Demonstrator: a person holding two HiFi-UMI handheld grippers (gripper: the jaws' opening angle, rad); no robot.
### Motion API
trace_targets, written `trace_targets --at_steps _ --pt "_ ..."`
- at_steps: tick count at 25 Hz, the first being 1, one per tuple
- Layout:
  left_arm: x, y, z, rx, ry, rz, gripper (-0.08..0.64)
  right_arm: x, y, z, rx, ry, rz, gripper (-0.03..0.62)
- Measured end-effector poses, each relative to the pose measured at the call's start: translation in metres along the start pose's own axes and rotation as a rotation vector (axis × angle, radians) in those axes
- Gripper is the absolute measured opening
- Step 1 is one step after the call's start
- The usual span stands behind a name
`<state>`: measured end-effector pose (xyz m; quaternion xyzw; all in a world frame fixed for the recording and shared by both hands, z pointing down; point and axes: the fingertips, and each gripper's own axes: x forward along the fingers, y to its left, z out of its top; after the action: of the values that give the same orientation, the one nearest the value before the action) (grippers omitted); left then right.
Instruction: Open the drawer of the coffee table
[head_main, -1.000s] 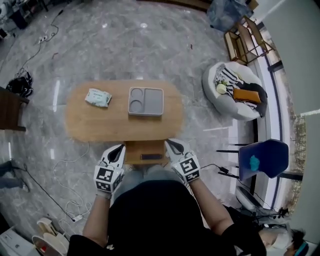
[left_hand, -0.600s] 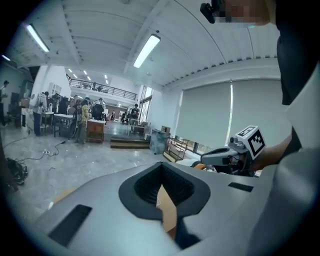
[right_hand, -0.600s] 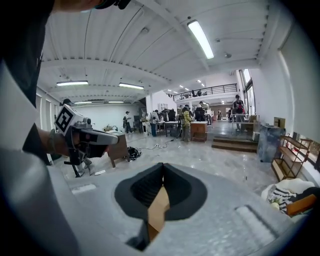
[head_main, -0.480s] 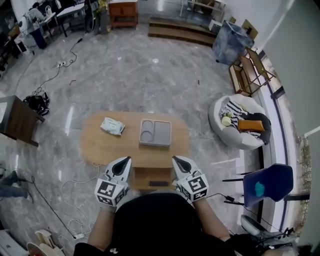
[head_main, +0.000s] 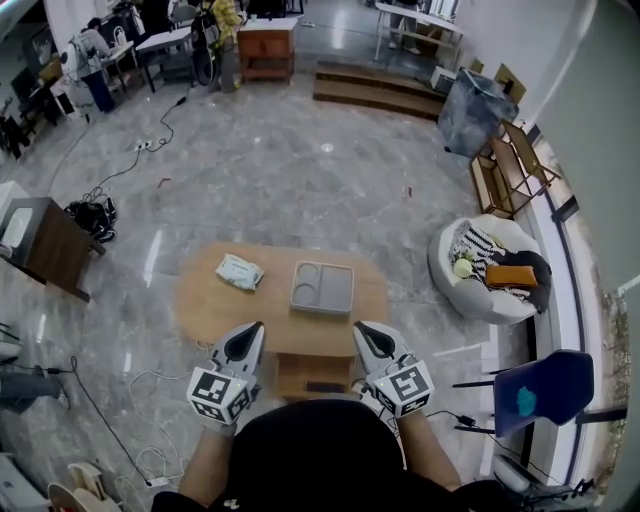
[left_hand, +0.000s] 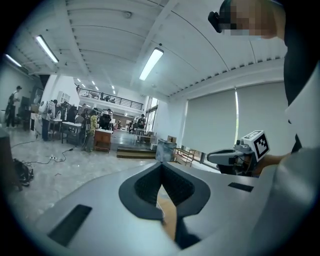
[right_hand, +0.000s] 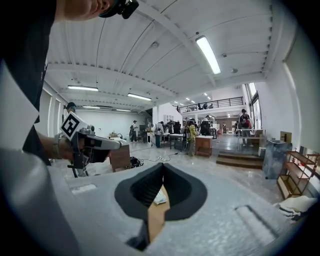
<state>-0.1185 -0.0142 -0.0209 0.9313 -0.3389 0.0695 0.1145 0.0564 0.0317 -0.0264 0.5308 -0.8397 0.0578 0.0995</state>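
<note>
Coffee table (head_main: 200, 300) near both level grippers (head_main: 255, 328) (head_main: 360, 327)

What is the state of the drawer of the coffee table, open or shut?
Open: in the head view the drawer sticks out past the near edge of the coffee table, toward the person.

Oval wooden coffee table (head_main: 205, 305) stands on a grey marble floor (head_main: 300, 180). On its top: one grey compartment tray (head_main: 322, 288); one wipes packet (head_main: 239, 271) left of the tray, apart from it.
</note>
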Motion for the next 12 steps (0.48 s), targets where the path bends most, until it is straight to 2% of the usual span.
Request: trace_targets --at_steps 12 --pt "-0.0074 0.0009 -0.0037 0.007 0.027 0.033 0.014 0.0025 0.0046 0.0036 -0.004 -0.004 0.036 -0.002"
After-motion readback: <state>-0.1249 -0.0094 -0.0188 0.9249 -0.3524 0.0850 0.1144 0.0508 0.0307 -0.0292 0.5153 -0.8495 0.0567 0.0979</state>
